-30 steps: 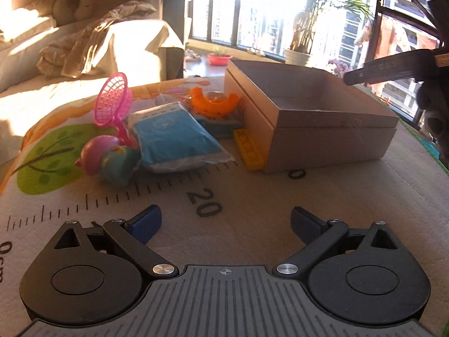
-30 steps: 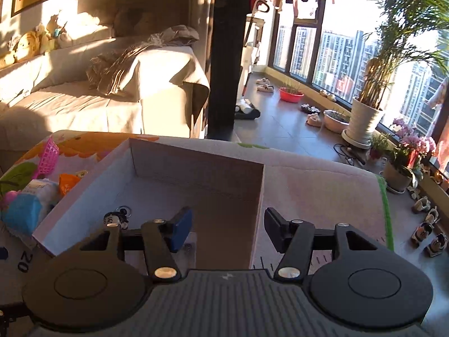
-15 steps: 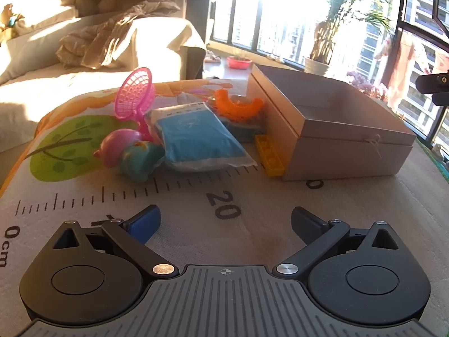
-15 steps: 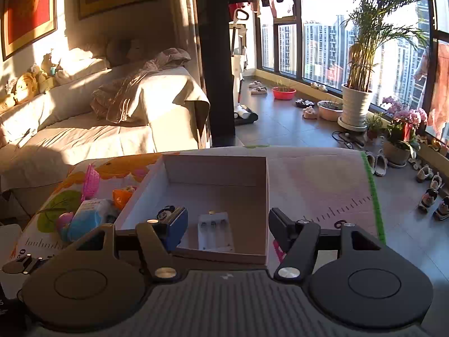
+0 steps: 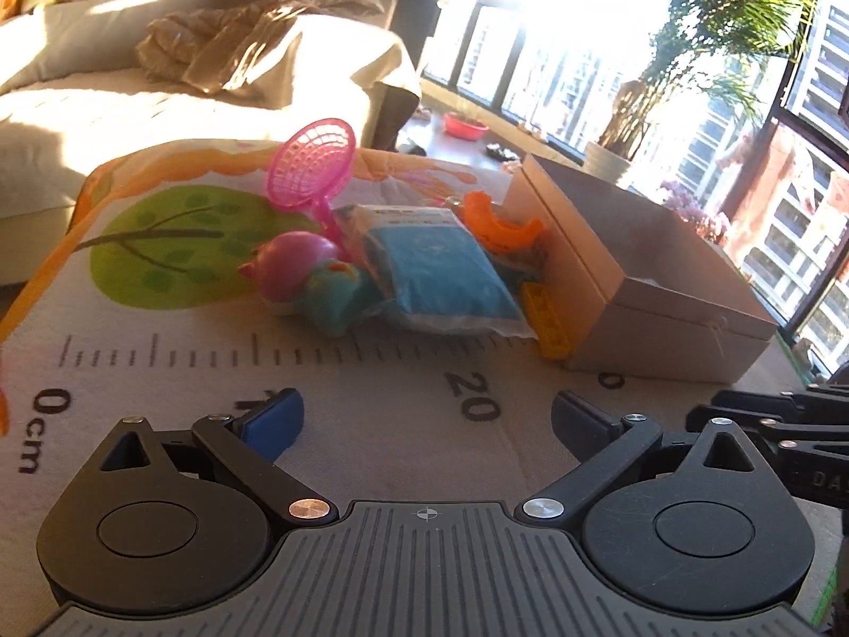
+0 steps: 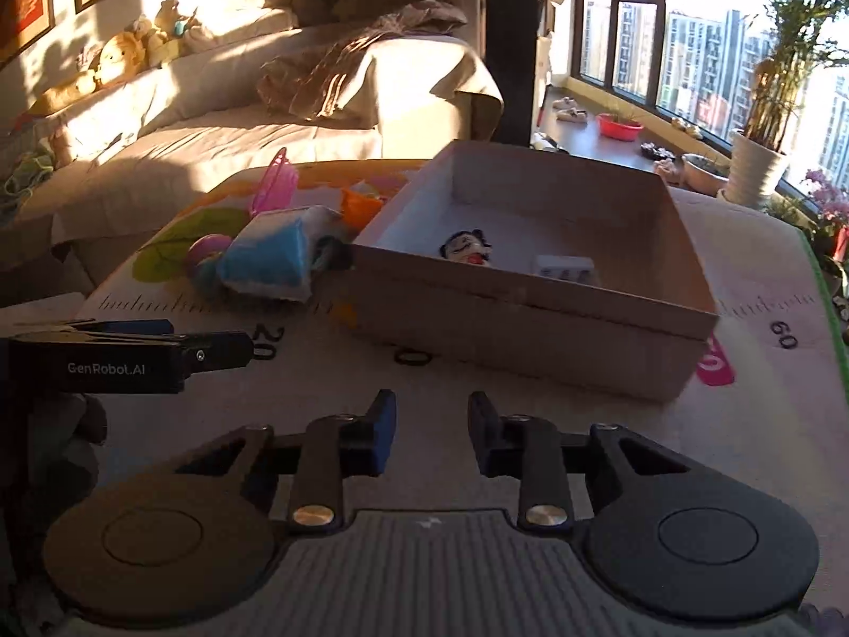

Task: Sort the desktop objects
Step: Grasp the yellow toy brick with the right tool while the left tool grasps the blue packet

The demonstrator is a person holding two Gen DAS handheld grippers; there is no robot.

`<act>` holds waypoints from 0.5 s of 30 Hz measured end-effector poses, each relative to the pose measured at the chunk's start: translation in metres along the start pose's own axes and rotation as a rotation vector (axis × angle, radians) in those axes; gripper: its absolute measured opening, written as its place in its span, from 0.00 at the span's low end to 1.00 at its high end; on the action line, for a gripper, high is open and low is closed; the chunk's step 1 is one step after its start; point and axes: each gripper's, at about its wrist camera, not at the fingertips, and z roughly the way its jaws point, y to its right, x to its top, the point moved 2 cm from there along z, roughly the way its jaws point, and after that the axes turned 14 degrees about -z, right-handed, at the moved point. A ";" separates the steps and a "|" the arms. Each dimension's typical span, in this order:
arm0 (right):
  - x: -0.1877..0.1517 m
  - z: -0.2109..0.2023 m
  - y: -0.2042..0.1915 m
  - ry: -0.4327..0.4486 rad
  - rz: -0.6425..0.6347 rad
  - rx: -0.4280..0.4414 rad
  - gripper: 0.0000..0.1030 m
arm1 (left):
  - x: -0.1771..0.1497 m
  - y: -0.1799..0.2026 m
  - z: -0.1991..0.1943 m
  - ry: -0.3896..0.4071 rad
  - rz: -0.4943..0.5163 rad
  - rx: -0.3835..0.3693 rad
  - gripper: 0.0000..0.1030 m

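Note:
A pile of toys lies on the play mat left of an open cardboard box [image 5: 663, 292] [image 6: 530, 313]: a pink net racket [image 5: 313, 164], a pink and teal toy [image 5: 308, 278], a blue packet [image 5: 440, 273] [image 6: 265, 260], an orange curved piece [image 5: 499, 223] and a yellow brick [image 5: 549, 324]. Inside the box lie a small figure [image 6: 467, 249] and a white case [image 6: 565, 268]. My left gripper [image 5: 427, 419] stands open over the mat, short of the pile, with nothing between its fingers. My right gripper [image 6: 431, 430] hovers in front of the box; its jaws are closing on nothing.
The mat [image 5: 371, 382] carries a printed ruler and a green tree. A sofa [image 6: 239, 122] with a crumpled blanket stands behind the table. Windows and potted plants [image 6: 759, 159] are at the right. The left gripper's side [image 6: 212, 342] shows at the left of the right wrist view.
My right gripper has drawn back from over the box and sunk toward the mat in front of it, its jaws narrowing. The left gripper has shifted and rolled slightly; the right gripper now shows beside it.

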 end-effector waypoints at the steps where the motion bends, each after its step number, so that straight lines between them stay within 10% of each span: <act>1: 0.007 0.006 -0.007 0.005 -0.027 0.021 0.28 | 0.005 -0.007 -0.006 -0.007 -0.022 0.002 0.99; 6: 0.028 0.033 -0.039 0.078 -0.105 0.095 0.28 | 0.011 -0.028 -0.032 0.096 -0.115 0.093 0.99; 15: 0.048 0.081 -0.085 0.048 -0.281 -0.179 0.24 | 0.039 -0.027 -0.063 0.162 -0.019 0.192 0.99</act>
